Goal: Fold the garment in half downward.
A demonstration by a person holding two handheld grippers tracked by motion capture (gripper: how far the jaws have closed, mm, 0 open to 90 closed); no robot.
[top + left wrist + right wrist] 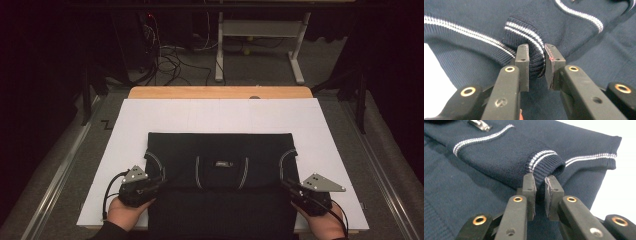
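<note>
- High view: a dark navy sweater [220,190] lies folded on a white sheet [220,115] that covers the table, its near part running off toward 6 o'clock between the person's two hands.
- High view: the left gripper [159,184] sits at about 8 o'clock of the sweater, held by the left hand [127,212], with its jaws pointing toward 3 o'clock into the garment's edge.
- High view: the right gripper [286,185] sits at about 4 o'clock of the sweater, held by the right hand [325,225], with its jaws pointing toward 10 o'clock.
- High view: a small label [223,163] and two pale stripes mark the folded collar area near the middle of the sweater.
- Left gripper view: the left gripper [537,62] is clenched on a ribbed cuff [524,37] with two white stripes; the knit is pinched between both pads.
- Left gripper view: a white-striped hem band [461,27] runs from 9 o'clock toward the cuff, and the white sheet [434,82] shows at 8 o'clock.
- Right gripper view: the right gripper [540,192] grasps the other striped cuff [546,161]; its ribbed edge is squeezed between the pads.
- Right gripper view: a striped hem edge [594,157] extends toward 3 o'clock, and the white sheet [619,182] lies beyond it.
- High view: a wooden table edge [220,92] shows at 12 o'clock past the sheet.
</note>
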